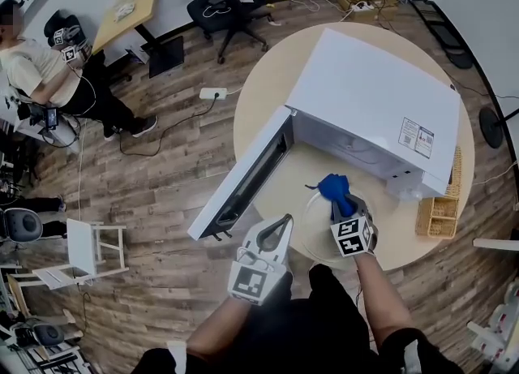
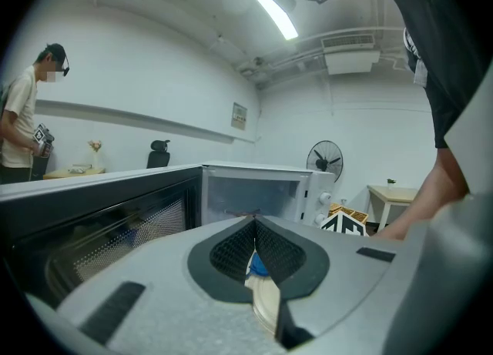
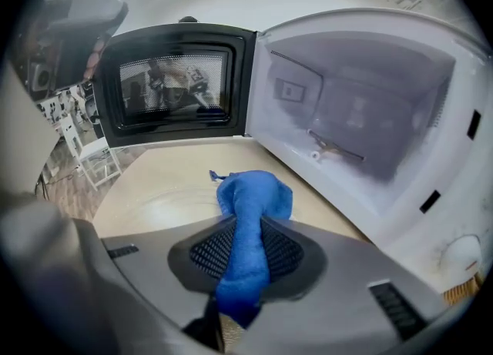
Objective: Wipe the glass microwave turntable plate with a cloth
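The clear glass turntable plate lies flat on the round wooden table, in front of the open white microwave. In the right gripper view the plate shows as faint rings on the tabletop. My right gripper is shut on a blue cloth, whose bunched end hangs out past the jaws over the plate's far part. My left gripper sits just left of the plate's rim with its jaws shut and nothing held. A bit of the blue cloth shows through the slit below them.
The microwave door swings out to the left, close to my left gripper. The cavity is bare. A wicker basket stands at the table's right edge. Office chairs, a desk and a seated person are farther off on the wooden floor.
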Demonstrator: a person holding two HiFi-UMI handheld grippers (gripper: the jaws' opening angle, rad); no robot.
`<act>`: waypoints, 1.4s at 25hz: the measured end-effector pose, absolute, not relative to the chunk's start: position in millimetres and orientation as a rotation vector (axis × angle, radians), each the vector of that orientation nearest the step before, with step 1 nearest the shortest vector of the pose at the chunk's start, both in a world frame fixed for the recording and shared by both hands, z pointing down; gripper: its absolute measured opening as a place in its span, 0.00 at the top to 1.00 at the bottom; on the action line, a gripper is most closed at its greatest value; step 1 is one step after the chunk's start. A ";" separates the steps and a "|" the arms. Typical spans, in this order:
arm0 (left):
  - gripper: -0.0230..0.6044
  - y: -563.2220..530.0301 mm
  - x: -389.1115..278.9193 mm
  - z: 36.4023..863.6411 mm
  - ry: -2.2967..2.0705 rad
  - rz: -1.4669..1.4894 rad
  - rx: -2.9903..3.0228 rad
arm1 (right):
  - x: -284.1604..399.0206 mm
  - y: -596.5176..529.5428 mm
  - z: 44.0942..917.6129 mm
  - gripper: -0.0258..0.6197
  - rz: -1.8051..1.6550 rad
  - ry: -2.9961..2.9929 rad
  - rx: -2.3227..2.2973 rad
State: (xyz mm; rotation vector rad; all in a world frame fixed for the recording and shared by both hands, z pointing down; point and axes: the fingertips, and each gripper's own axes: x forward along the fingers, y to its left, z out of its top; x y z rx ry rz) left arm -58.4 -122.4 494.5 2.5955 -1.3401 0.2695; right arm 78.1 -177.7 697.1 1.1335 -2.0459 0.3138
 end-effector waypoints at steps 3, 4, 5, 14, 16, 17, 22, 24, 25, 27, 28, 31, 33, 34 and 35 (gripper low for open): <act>0.96 -118.8 -54.8 492.8 -1.325 0.260 2.598 | 91.6 -178.5 697.0 0.84 0.333 -2.032 1.172; 0.95 -117.7 -53.2 491.4 -1.318 0.258 2.599 | 97.2 -179.1 696.4 0.84 0.336 -2.022 1.187; 0.95 -116.9 -51.4 489.9 -1.313 0.257 2.601 | 103.2 -180.2 695.5 0.84 0.340 -2.012 1.205; 0.96 -109.8 -42.5 489.3 -1.291 0.241 2.610 | 143.3 -185.2 696.4 0.84 0.366 -1.952 1.303; 0.95 -109.9 -42.5 490.4 -1.292 0.242 2.611 | 148.6 -186.0 696.8 0.84 0.370 -1.942 1.314; 0.95 -110.1 -42.4 491.0 -1.293 0.241 2.610 | 150.8 -186.0 697.4 0.84 0.377 -1.939 1.321; 0.96 -108.2 -44.3 489.0 -1.298 0.240 2.601 | 149.9 -181.4 686.3 0.84 0.359 -1.978 1.346; 0.96 -108.6 -48.1 488.1 -1.308 0.243 2.613 | 141.6 -178.5 672.2 0.84 0.352 -2.021 1.357; 0.95 -108.3 -50.2 488.6 -1.312 0.251 2.625 | 135.5 -177.1 664.4 0.84 0.344 -2.048 1.356; 0.95 -106.7 -52.9 488.8 -1.319 0.258 2.637 | 121.3 -173.5 649.8 0.84 0.327 -2.104 1.339; 0.96 -105.5 -53.8 488.6 -1.323 0.260 2.638 | 113.6 -170.9 643.7 0.84 0.322 -2.132 1.326; 0.95 -102.5 -57.7 489.6 -1.338 0.254 2.614 | 90.0 -162.5 633.8 0.84 0.329 -2.195 1.279; 0.95 -100.8 -60.5 490.6 -1.347 0.242 2.580 | 72.8 -155.3 636.1 0.84 0.360 -2.218 1.227; 0.96 -100.0 -61.9 491.2 -1.348 0.239 2.572 | 62.9 -150.7 639.4 0.84 0.376 -2.227 1.194; 0.95 -99.1 -63.1 491.7 -1.348 0.241 2.574 | 52.7 -145.6 643.0 0.84 0.386 -2.235 1.159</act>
